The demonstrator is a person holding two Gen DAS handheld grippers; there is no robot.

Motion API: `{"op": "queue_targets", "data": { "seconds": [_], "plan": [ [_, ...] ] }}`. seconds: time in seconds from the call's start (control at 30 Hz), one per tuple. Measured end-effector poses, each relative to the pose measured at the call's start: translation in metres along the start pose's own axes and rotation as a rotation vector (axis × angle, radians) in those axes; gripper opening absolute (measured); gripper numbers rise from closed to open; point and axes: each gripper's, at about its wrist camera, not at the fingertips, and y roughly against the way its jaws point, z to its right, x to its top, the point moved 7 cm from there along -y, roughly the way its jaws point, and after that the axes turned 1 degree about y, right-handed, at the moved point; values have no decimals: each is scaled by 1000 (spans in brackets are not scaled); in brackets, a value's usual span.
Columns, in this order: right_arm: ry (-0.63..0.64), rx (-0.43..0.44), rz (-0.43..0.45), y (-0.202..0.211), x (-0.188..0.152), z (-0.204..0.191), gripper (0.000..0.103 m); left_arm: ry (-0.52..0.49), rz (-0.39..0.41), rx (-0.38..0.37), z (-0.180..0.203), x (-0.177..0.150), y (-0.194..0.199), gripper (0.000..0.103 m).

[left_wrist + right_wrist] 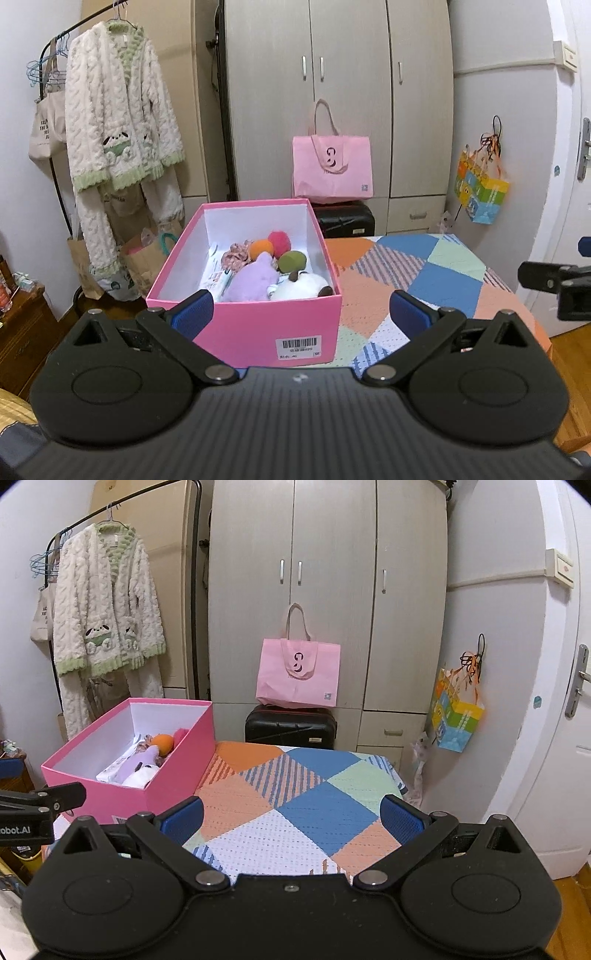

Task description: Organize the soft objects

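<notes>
My left gripper (301,306) sits nearest, spread wide and empty, its blue pads framing the near wall of the pink box (258,332). My right gripper (291,814) is just as wide and empty, over the bare patchwork cloth on the tabletop (295,797).

The soft things already lie in the box: a purple plush (251,282), a white plush (301,287), and orange (260,249), red (279,240) and green (292,260) balls, packed toward its right half. No loose item shows on the cloth, so I judge the sorting nearly done. If anything needs tidying, I would come down from above, clear of the box walls, and pinch gently, since plush gives.

The box stands at the tabletop's left edge, so I would avoid pushing it sideways. The cloth to the right is open room; its far corner drops off near the suitcase (291,727).
</notes>
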Motion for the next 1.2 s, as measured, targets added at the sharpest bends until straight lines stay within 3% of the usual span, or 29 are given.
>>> {"op": "queue_targets", "data": {
  "seconds": [0.57,1.2],
  "plan": [
    [-10,-66,34,1,-6,10,103,5,21,35,3,-6,-3,103],
    [-14,-79,51,5,-8,11,103,8,23,59,4,-7,0,103]
  ]
}}
